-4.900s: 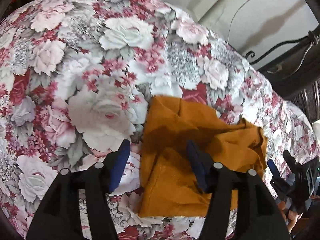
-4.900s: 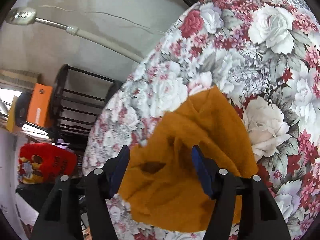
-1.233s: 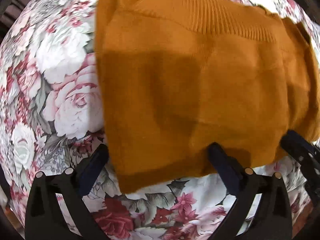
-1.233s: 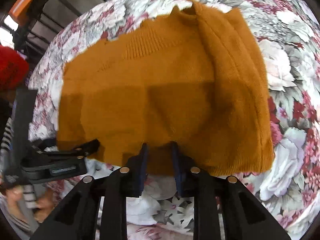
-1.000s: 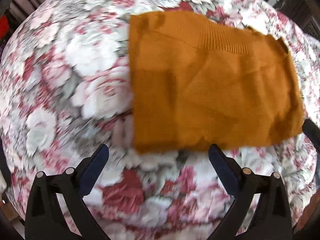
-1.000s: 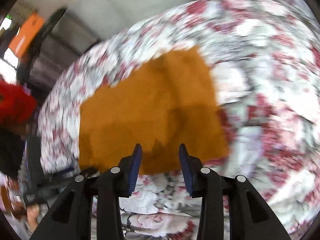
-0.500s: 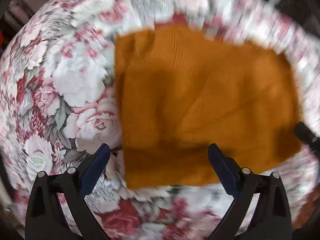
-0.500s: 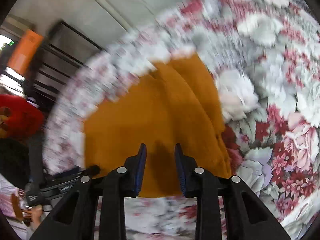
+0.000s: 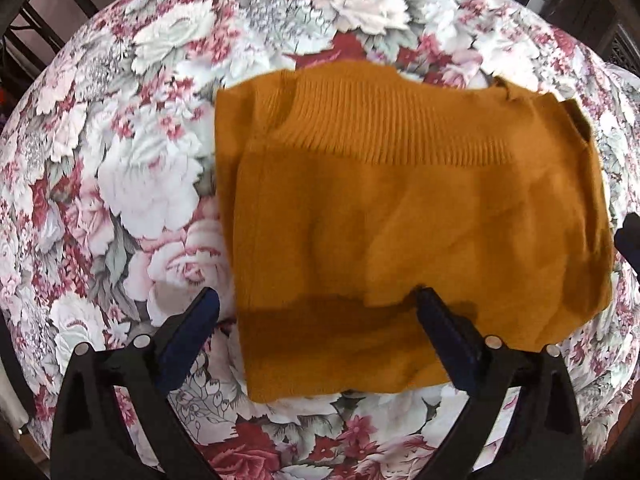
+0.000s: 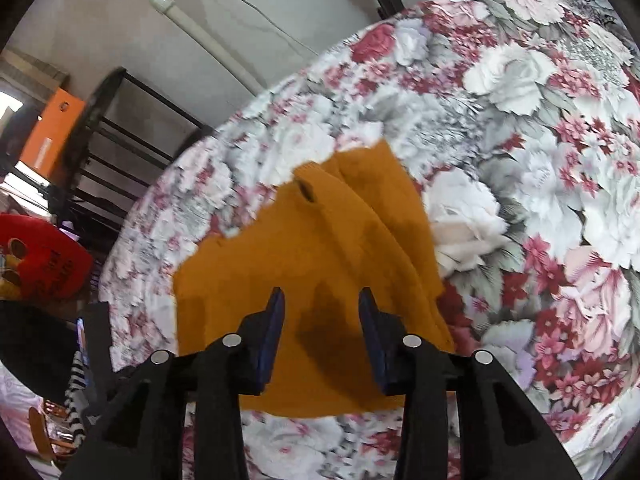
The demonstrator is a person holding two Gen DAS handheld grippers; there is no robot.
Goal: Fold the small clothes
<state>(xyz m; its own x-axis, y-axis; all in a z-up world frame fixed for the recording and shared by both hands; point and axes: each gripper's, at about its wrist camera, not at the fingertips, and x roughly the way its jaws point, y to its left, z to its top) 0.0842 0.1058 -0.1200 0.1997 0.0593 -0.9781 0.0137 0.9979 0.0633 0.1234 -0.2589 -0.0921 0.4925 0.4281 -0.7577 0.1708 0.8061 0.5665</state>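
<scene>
Mustard sweater is laid flat on the floral-covered surface; judged soft, light, limp, best pinched at a hem corner. Left claw is spread wide, empty. Right claw is opening above the cloth, nothing gripped.

Left wrist view looks steeply down, close over the floral-patterned cloth surface, folded mustard-orange knit garment filling the centre. Right wrist view is tilted shallower, from the garment's other side, taking in the pale grey wall behind. Both share garment and floral cloth
</scene>
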